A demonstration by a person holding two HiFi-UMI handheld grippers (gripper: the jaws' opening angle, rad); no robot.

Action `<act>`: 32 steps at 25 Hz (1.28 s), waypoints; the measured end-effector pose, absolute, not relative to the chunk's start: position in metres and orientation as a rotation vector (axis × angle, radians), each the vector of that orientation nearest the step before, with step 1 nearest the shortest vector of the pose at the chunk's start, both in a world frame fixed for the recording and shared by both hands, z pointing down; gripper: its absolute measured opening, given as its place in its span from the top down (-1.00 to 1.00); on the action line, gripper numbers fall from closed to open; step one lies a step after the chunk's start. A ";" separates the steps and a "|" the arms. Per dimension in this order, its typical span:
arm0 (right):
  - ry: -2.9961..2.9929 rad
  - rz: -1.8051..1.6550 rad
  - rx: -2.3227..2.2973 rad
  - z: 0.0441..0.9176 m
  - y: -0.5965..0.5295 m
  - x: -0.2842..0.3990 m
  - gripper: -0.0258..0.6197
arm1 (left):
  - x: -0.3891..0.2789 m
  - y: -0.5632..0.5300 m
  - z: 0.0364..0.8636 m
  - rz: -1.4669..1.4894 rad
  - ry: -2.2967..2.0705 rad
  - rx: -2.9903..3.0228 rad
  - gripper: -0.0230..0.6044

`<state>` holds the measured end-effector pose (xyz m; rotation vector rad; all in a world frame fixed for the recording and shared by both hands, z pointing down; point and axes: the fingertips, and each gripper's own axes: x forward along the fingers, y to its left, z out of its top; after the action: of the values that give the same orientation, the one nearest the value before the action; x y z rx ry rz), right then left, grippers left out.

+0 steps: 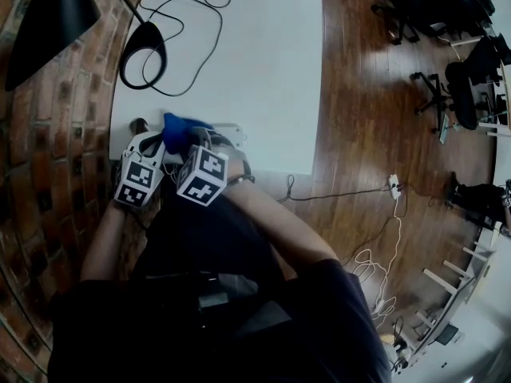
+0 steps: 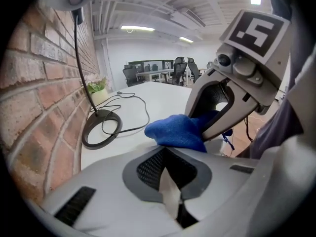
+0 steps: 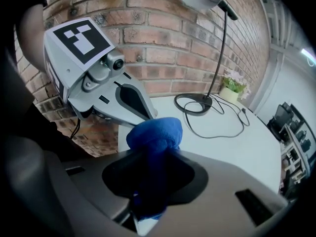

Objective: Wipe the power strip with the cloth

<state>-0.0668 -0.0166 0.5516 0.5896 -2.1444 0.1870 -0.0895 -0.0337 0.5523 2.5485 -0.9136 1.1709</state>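
Item: power strip (image 1: 231, 132). White; laid along the near edge of the white table (image 1: 255, 70), directly in front of the person. Only its right end is seen in the head view; the rest is covered by the cloth and both grippers.

Item: cloth (image 3: 154, 132). Blue, bunched into a rounded wad. It is held above the left part of the strip. Whether it touches the strip cannot be told.

Item: right gripper (image 3: 153, 154). Pointed steeply downward. Its jaws are partly closed and clamped on the cloth, whose wad bulges out beyond the jaw tips and whose tail is drawn back between the jaws.

Item: left gripper (image 2: 165, 149). Pointed downward, just beside the right gripper on its left, the two marker cubes almost touching. Its jaws are brought fully together, the tips close to the cloth. What, if anything, is pinched between them cannot be made out.

Surroundings:
- Lamp base (image 1: 144, 54): black ring, set on the table near the wall, well beyond the cloth.
- Cable (image 1: 209, 24): black, looped loosely over the table top from the lamp base.
- Lamp shade (image 1: 48, 22): black, hung over the table's left side.
- Brick wall (image 1: 32, 174): along the table's left edge.
- Potted plant (image 3: 233, 85): small, at the table's far end by the wall.
- Wooden floor (image 1: 375, 118): to the right of the table.
- Office chairs (image 1: 463, 86): black, well apart from the table.
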 end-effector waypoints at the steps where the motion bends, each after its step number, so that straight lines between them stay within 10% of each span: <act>1: -2.142 0.196 0.592 0.552 -0.016 -0.063 0.55 | -0.086 -0.031 0.551 1.165 -0.886 2.554 0.93; 32: -2.094 0.351 0.718 0.554 -0.014 0.049 0.55 | -0.075 -0.029 0.567 1.189 -0.885 2.344 0.90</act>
<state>0.0491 -0.0145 0.5544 0.7181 -2.0941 0.3511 -0.0748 -0.0293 0.5668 2.3436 -0.8848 1.1888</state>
